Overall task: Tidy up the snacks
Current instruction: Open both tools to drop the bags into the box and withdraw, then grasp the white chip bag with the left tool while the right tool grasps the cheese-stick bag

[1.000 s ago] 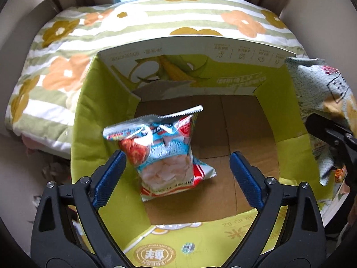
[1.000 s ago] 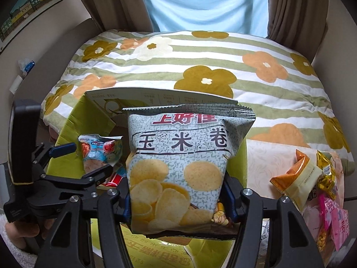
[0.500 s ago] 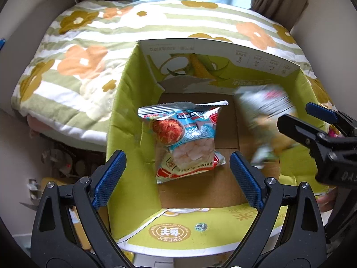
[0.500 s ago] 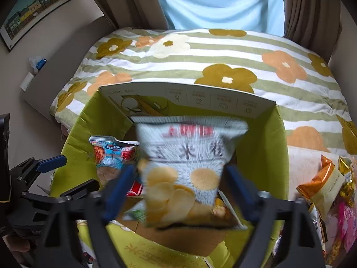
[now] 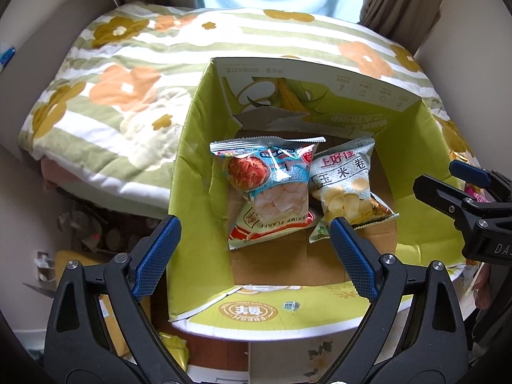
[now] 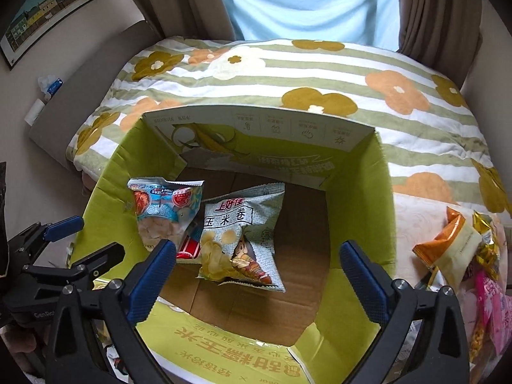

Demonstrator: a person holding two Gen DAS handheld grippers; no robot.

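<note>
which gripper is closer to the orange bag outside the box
Right. The right gripper hangs open above the box, with the orange bag just to its right. The left gripper is over the box's far left side.

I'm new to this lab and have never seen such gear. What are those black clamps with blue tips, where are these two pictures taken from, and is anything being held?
They are handheld claws, one in each of a person's hands, each carrying a wide-angle camera that looks along its fingers. One picture is from the left claw, the other from the right claw. Both are open and hold nothing. Below them stands a green cardboard box against a flowered bed. Inside lie a shrimp flakes bag and a grey corn chip bag. More snack packets wait outside, right of the box.
</note>
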